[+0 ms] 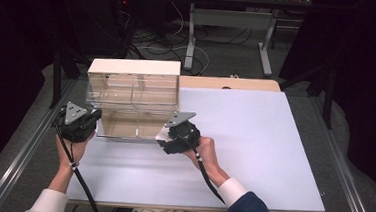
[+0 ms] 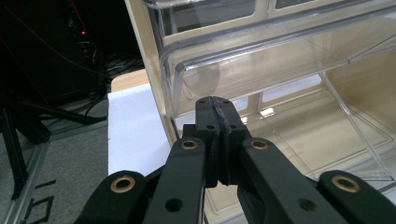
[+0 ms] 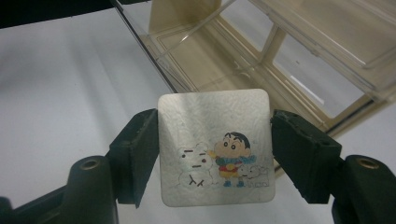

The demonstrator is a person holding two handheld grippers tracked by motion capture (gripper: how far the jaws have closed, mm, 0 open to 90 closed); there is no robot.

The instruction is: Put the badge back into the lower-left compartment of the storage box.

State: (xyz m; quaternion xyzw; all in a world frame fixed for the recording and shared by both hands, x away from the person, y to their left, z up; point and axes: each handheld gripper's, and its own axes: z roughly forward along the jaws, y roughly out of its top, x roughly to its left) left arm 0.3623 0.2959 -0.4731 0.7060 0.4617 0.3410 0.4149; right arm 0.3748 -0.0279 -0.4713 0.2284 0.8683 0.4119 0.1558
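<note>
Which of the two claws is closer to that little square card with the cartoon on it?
Right. The right claw is clamped on the cartoon card, one jaw on each side edge. The left claw is shut and empty at the far left side of the clear drawer box.

White square card (image 3: 215,147) with rounded corners, cartoon boy and snowman print; clamped edgewise between black fingers (image 3: 137,156); just before clear drawer box (image 1: 132,97).
</note>
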